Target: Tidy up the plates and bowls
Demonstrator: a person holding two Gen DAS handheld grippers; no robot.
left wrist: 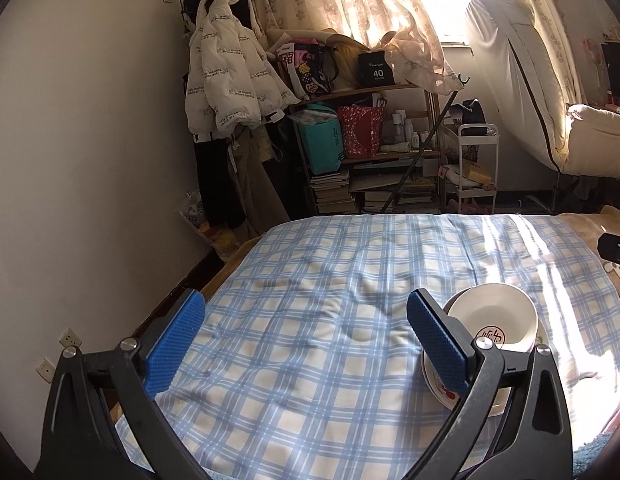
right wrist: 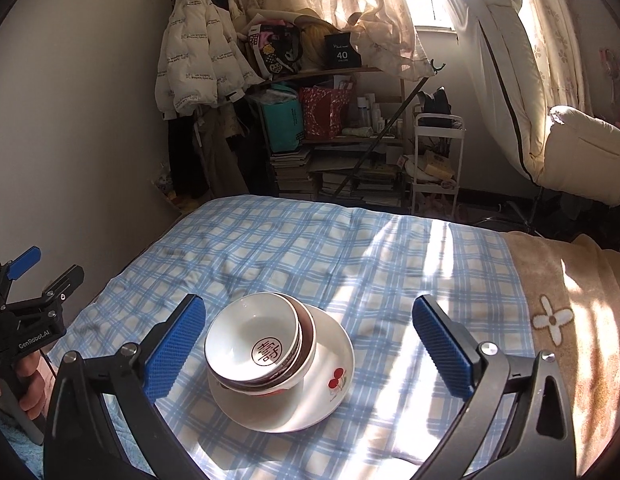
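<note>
bowls (right wrist: 256, 350) nested, tilted, on plate (right wrist: 310, 396); plate on checked cloth (right wrist: 270, 256); shelf (right wrist: 349, 136) behind bed.

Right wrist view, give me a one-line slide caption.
Open right gripper poised over tilted nested bowls stacked on a cherry-print plate on the blue checked cloth.

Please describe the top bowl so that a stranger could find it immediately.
On the blue checked cloth stands a white plate with red cherries. Bowls are nested on it, tilted. The top bowl is white inside, with a round dark red character mark at its bottom.
</note>
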